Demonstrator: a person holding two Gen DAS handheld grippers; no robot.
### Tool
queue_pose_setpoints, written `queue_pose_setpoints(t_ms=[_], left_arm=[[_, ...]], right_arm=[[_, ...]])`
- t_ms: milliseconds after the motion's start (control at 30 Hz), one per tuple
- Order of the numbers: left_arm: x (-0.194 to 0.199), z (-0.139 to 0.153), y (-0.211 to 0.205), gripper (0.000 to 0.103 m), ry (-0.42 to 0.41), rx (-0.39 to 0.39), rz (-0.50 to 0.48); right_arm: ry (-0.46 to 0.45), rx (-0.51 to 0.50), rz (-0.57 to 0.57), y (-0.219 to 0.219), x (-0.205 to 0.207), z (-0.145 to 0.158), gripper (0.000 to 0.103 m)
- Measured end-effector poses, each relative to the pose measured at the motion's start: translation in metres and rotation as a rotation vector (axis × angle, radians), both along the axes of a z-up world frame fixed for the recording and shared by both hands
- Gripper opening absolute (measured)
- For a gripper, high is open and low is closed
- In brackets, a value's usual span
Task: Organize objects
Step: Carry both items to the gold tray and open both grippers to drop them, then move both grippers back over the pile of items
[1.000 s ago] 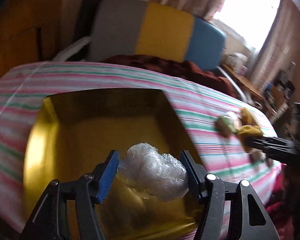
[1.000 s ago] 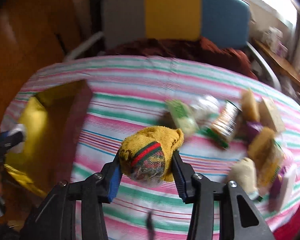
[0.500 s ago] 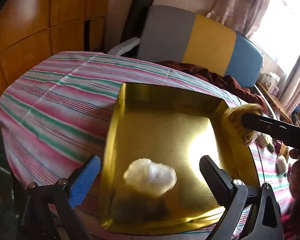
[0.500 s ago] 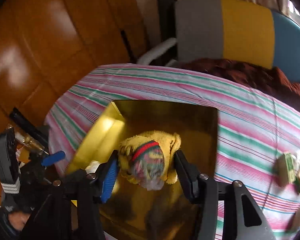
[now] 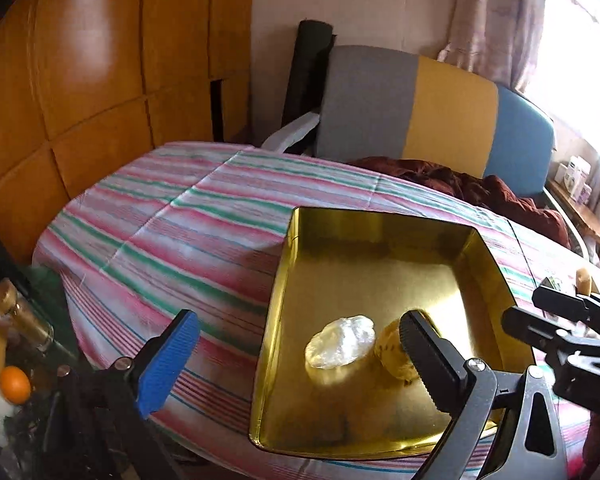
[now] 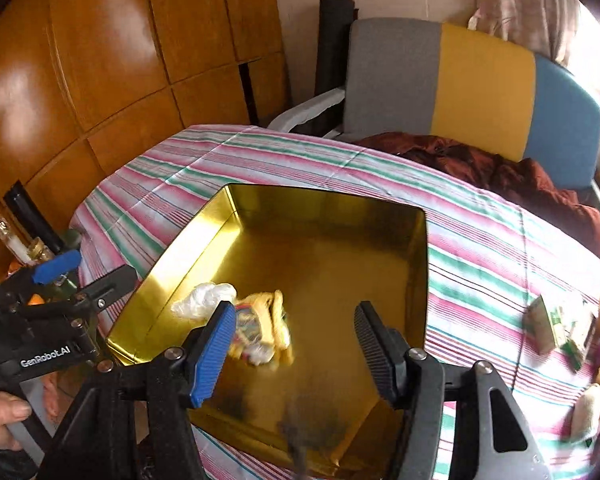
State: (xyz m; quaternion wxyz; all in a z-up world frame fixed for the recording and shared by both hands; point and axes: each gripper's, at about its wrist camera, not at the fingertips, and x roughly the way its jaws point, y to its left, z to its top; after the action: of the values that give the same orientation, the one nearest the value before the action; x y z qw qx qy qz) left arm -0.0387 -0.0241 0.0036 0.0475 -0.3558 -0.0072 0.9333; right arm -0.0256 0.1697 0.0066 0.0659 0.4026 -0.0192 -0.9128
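Gold-coloured metal makes the shallow square tin (image 6: 204, 236) that stands on the pink, green and white striped tablecloth (image 5: 172, 216), and two of the task's things lie on its floor. The crumpled ball of clear plastic film (image 5: 339, 347) rests near the front wall, and the rolled yellow sock with a red and green band (image 6: 262, 330) lies just beside it, perhaps touching it.

Both look very light and soft. I think the film will crush and spring back, so it may slide on the shiny floor; a pinch across its middle seems best. The sock is thick and grippy, easy to take across the roll.

The left gripper (image 5: 296, 344) stands spread wide with nothing between its pads, the jaws opening a little more. The right gripper (image 6: 296, 342) is half spread and opening; the sock lies below and free of the pads.

On the cloth at the right more small things (image 6: 556, 326) wait, among them a green and white packet, but they are blurred and cut by the edge, so I cannot name them all. In the left view the black finger hides part of the sock. The near corner of the tin is hidden behind the right gripper's frame.
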Motion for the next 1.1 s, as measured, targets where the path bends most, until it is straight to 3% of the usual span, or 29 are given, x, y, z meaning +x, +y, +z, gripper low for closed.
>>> queue_pose_setpoints(t_ms=[400,833,1100], left_arm=[[0.007,0.002,0.026,0.103,-0.032,0.004,-0.073],[0.013,0.006,0.061,0.103,-0.024,-0.044,-0.151],[0.012,0.005,0.078,0.103,-0.048,-0.023,-0.217]], right_arm=[[0.05,-0.005,-0.119,0.023,0.027,0.0,0.072],[0.073,-0.02,-0.226,0.06,0.045,-0.001,0.074],[0.054,-0.024,-0.307,0.094,0.054,-0.008,0.075]])
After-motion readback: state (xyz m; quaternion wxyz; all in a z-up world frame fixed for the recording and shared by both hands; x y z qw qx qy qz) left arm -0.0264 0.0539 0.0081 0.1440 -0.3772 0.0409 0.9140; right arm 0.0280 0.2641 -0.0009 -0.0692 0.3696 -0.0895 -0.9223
